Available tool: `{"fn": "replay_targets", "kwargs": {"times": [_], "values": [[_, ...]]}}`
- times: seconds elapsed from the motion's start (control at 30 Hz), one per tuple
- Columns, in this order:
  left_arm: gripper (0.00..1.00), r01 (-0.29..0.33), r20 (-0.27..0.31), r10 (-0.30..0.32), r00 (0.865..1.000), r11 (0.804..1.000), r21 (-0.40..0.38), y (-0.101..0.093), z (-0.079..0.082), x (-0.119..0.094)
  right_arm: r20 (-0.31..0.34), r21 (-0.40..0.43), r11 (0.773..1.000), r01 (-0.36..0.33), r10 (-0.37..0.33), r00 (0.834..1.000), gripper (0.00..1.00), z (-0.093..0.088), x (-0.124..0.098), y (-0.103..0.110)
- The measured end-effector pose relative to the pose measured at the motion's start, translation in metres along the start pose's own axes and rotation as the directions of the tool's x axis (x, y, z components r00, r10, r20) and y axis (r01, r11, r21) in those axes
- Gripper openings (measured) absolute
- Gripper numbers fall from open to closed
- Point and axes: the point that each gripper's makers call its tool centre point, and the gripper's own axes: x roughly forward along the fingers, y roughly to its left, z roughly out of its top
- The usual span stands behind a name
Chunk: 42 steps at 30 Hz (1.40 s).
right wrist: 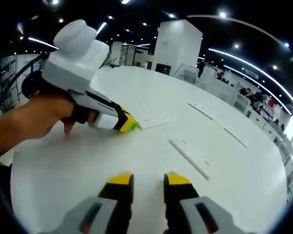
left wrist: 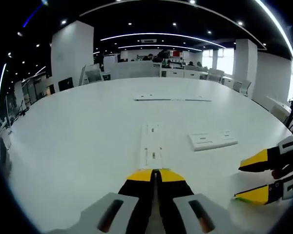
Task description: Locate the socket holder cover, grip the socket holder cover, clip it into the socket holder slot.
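White plastic parts lie flat on the white table (left wrist: 78,141), laid apart so each can be reached singly. The left gripper (left wrist: 155,174), jaws closed together, presses on the near end of the long socket holder (left wrist: 151,144), probably to steady it. The socket holder cover (left wrist: 212,140) rests just right of it, untouched. The right gripper (right wrist: 149,179) hovers near, jaws parted and empty, seemingly ready to take it.
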Motion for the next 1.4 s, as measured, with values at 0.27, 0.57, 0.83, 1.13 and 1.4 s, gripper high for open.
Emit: {"fn": "replay_targets", "kwargs": {"times": [0.27,0.57,0.83,1.13,1.4], "values": [[0.17,0.089,-0.001,-0.089,0.996,0.996,-0.008,-0.006,0.0,0.003,0.031,0.007,1.0,0.011,-0.012,0.999,0.27,0.007,-0.008,0.001],[0.22,0.168,0.013,-0.168,0.986,0.986,-0.019,-0.002,-0.002,-0.013,0.053,-0.016,1.0,0.009,-0.008,0.999,0.33,0.01,-0.004,0.011],[0.23,0.223,0.073,-0.219,0.973,0.973,-0.058,0.002,0.006,-0.036,0.072,-0.003,1.0,0.013,-0.012,0.997,0.33,0.015,-0.004,0.013],[0.24,0.316,0.129,-0.316,0.94,0.949,0.024,-0.01,0.006,-0.051,0.105,0.103,0.991,0.09,-0.1,0.989,0.31,0.01,-0.006,0.013],[0.24,0.393,0.147,-0.391,0.909,0.919,0.016,-0.017,0.002,-0.063,0.132,0.183,0.965,0.189,-0.214,0.968,0.34,0.009,-0.039,0.004]]}}
